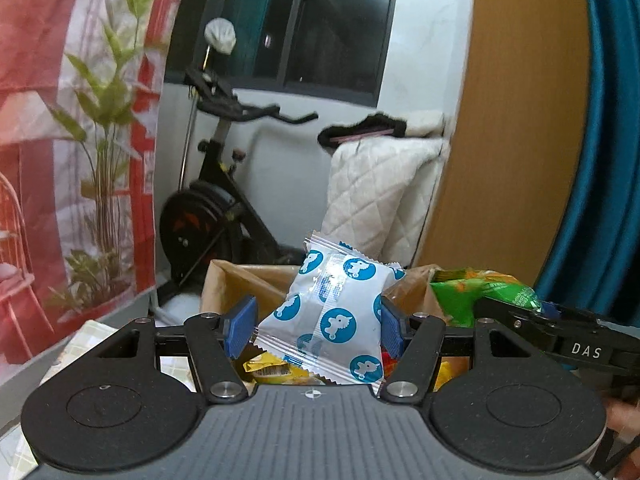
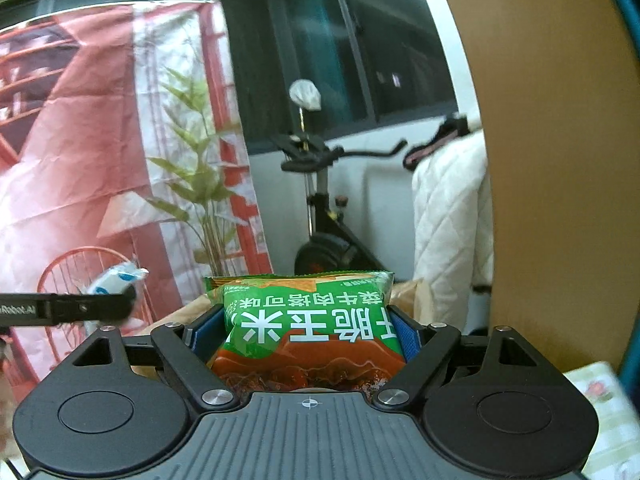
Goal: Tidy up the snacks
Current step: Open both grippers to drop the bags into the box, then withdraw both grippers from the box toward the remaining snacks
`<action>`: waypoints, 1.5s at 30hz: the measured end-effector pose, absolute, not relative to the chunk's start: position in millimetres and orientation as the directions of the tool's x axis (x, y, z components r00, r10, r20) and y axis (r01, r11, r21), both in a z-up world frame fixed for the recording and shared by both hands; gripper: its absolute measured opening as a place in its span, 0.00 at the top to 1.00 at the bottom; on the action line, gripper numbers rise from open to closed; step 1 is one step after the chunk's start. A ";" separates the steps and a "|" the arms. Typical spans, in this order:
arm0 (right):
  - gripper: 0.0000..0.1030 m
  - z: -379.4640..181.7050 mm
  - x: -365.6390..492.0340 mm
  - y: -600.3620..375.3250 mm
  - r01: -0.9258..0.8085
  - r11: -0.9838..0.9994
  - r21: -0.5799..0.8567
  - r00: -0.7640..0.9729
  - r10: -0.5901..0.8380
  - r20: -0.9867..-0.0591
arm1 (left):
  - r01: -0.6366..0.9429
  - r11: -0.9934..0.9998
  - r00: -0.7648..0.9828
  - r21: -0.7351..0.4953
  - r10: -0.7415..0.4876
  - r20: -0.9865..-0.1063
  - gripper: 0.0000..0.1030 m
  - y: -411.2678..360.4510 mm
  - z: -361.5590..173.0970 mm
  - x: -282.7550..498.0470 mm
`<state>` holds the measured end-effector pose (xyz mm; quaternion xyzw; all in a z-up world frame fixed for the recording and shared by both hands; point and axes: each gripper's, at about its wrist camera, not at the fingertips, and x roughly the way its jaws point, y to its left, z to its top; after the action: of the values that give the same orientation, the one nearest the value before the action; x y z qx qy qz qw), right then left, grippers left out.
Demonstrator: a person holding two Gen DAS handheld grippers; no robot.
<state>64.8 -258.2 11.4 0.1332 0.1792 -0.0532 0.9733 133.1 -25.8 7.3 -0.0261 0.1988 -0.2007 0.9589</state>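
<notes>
My left gripper is shut on a white snack packet with blue round emblems, held up in the air above a brown cardboard box. My right gripper is shut on a green snack bag with white lettering, also lifted. In the left wrist view the right gripper shows at the right edge with the green bag. In the right wrist view the left gripper reaches in from the left with the white packet.
Yellow and red snack packets lie under the left gripper. An exercise bike and a white quilted cover stand behind the box. A red printed backdrop hangs left; a wooden panel rises right. A patterned tablecloth shows low right.
</notes>
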 end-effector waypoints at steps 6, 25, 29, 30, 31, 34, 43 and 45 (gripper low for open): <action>0.22 -3.5 103.3 -249.3 0.128 0.976 0.175 0.918 -0.050 -0.394 | 0.359 0.928 0.839 -0.098 -0.367 -0.402 0.36 -29.0 -0.7 160.5; 0.04 -9.8 73.1 -245.2 0.138 0.972 0.190 0.913 -0.050 -0.405 | 0.346 0.936 0.851 -0.069 -0.344 -0.398 0.16 -15.0 -0.6 136.6; 0.04 -5.4 52.2 -247.0 0.127 0.969 0.214 0.919 -0.034 -0.393 | 0.310 0.948 0.863 -0.067 -0.310 -0.399 0.16 -4.9 4.6 115.6; 0.04 -4.6 46.8 -247.3 0.123 0.967 0.221 0.920 -0.028 -0.391 | 0.304 0.950 0.864 -0.065 -0.304 -0.400 0.16 -1.9 5.3 108.5; 0.04 -3.7 40.9 -247.5 0.119 0.966 0.229 0.920 -0.021 -0.390 | 0.299 0.952 0.866 -0.067 -0.300 -0.401 0.16 1.3 5.5 101.6; 0.04 -4.6 23.1 -247.8 0.109 0.963 0.247 0.918 -0.003 -0.397 | 0.277 0.957 0.866 -0.088 -0.288 -0.408 0.16 12.5 5.8 82.6; 0.04 -25.0 -32.3 -252.7 0.104 0.954 0.280 0.892 0.035 -0.451 | 0.181 0.968 0.856 -0.175 -0.243 -0.457 0.17 39.9 -32.4 30.5; 0.05 -35.8 -42.0 -254.6 0.113 0.956 0.270 0.879 0.030 -0.475 | 0.178 0.965 0.846 -0.192 -0.250 -0.471 0.18 39.7 -49.3 25.9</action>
<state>-42.0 -254.6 -35.8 0.1463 0.2447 -0.0216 0.9583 25.9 39.7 -49.3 -0.0705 0.2543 -0.1116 0.9581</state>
